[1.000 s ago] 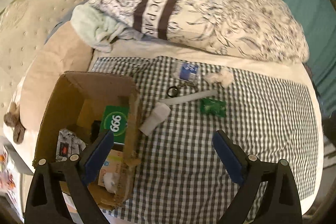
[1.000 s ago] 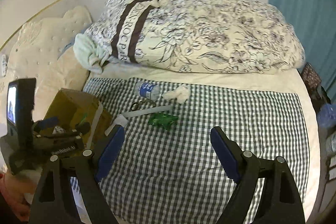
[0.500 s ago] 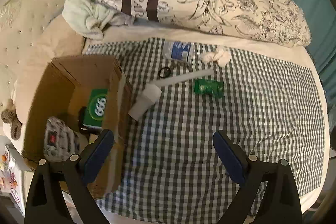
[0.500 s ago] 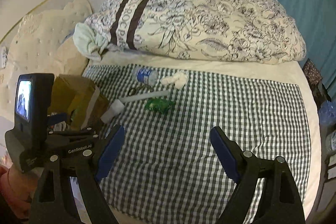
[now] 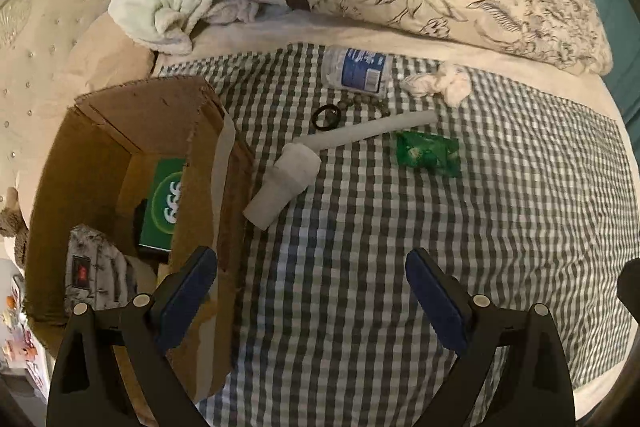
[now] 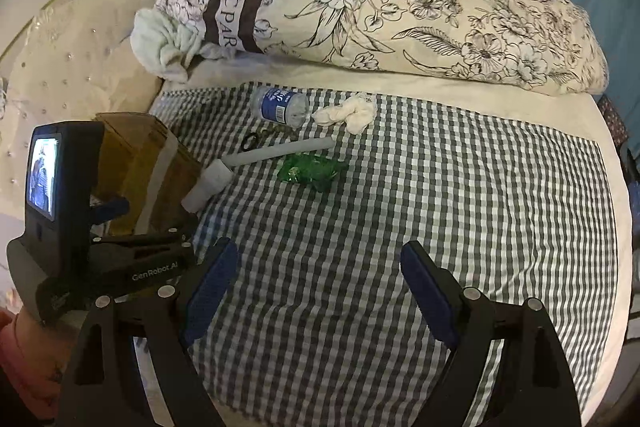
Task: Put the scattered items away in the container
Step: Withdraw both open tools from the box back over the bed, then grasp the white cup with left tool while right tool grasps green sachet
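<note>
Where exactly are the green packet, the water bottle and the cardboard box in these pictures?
green packet (image 5: 427, 153): left wrist view, middle of the crinkled wrapper.
water bottle (image 5: 362, 70): left wrist view, on its blue label.
cardboard box (image 5: 160, 115): left wrist view, inner face of its far wall.

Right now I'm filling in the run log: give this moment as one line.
left tool: open, empty | right tool: open, empty | box: partly filled | bottle, tube, green packet: on bed
</note>
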The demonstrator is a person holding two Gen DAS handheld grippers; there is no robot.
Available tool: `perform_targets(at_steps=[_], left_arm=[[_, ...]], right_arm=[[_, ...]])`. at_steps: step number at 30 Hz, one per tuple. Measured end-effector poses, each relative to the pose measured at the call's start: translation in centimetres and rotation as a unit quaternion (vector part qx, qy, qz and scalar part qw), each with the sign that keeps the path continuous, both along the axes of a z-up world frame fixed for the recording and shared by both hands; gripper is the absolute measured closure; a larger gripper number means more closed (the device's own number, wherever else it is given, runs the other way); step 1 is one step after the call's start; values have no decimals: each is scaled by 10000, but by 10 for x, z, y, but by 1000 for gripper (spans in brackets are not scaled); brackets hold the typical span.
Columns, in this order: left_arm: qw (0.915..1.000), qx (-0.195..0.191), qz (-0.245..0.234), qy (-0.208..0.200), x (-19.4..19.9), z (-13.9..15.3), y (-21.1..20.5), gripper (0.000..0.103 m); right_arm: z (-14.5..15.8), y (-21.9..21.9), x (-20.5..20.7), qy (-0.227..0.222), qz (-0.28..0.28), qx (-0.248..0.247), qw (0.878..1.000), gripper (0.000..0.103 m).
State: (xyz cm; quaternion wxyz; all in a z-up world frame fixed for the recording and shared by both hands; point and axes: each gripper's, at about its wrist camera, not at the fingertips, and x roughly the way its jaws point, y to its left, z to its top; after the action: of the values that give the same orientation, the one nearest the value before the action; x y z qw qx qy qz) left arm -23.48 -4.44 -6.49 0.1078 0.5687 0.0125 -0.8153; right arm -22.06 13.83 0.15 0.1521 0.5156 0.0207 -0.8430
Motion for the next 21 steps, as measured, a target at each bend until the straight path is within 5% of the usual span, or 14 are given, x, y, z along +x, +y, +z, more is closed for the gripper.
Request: perform_targets(at_steps=[12,21], left_arm=[[9946,-988,-222,-218,-44,-60,0,5],[9787,-1980,-531,-140,-67,-86,8,0]], right_arm=[[-54,-14,-50,-505,134,113,9986,19],[-91,-30,-89,-834,271,155,9960,19]])
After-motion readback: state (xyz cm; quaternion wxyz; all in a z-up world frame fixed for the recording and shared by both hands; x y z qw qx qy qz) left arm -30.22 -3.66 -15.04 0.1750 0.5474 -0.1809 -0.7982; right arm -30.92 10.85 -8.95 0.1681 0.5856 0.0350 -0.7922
